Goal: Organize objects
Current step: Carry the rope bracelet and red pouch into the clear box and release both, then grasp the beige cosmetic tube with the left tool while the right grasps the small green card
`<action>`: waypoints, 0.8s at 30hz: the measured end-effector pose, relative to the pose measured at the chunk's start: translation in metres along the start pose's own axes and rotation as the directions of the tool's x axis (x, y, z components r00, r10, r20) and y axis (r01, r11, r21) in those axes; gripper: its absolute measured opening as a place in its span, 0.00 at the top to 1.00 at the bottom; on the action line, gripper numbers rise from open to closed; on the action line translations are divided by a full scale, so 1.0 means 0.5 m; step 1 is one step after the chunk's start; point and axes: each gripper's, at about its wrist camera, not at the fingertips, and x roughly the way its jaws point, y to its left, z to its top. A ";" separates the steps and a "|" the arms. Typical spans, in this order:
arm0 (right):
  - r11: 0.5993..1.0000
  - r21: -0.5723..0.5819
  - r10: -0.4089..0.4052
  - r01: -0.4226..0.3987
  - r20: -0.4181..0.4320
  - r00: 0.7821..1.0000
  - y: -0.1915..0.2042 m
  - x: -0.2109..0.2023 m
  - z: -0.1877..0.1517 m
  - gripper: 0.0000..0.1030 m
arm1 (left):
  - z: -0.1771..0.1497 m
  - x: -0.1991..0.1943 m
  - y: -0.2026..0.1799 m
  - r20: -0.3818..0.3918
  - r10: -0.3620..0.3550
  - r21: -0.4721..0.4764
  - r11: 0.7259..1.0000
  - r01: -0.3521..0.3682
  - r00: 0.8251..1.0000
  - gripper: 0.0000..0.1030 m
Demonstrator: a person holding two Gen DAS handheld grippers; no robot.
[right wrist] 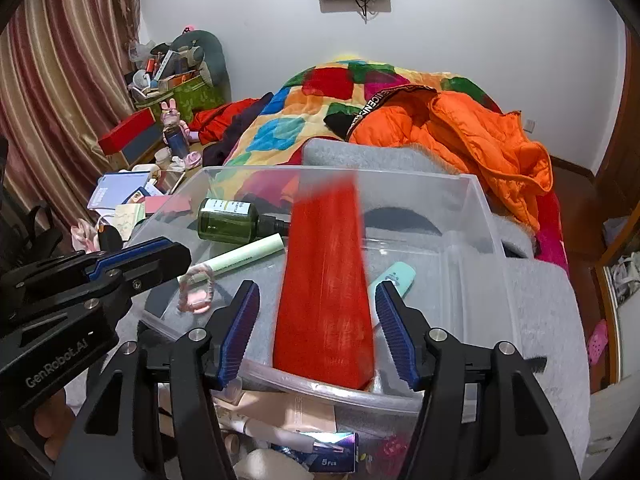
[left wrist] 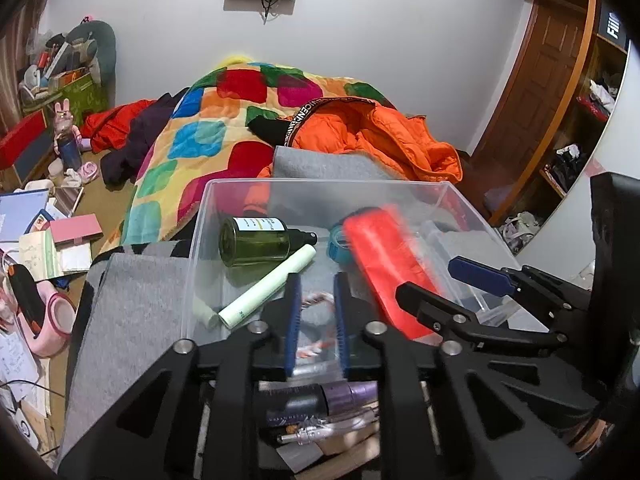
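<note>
we see a clear plastic bin (right wrist: 476, 200) on grey cloth (left wrist: 132, 300), its near rim just under both grippers and its far wall against the patchwork quilt (left wrist: 208, 128); bare floor shows at the bin's right end. a long red box (right wrist: 326, 280), blurred, leans over the near rim into the bin, between the parted pads of our right gripper (right wrist: 316, 332), neither touching it. our left gripper (left wrist: 316, 320) stands narrowly open, gripping nothing. a green bottle (left wrist: 256, 240) and a pale tube (left wrist: 268, 286) lie inside.
</note>
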 end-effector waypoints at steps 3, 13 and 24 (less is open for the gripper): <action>1.000 0.008 0.006 -0.006 0.006 1.000 -0.005 -0.011 -0.001 0.36 | -0.001 -0.012 0.003 0.009 -0.002 -0.008 1.000 0.002 1.000 0.72; 1.000 -0.003 -0.019 0.020 0.067 0.998 -0.013 -0.087 -0.028 0.33 | -0.022 -0.069 -0.004 0.046 0.003 0.011 1.000 -0.003 0.999 0.51; 0.999 0.018 -0.043 0.042 0.072 0.996 -0.038 -0.151 -0.114 0.29 | -0.113 -0.093 -0.024 -0.011 0.006 0.083 0.997 -0.005 1.000 0.44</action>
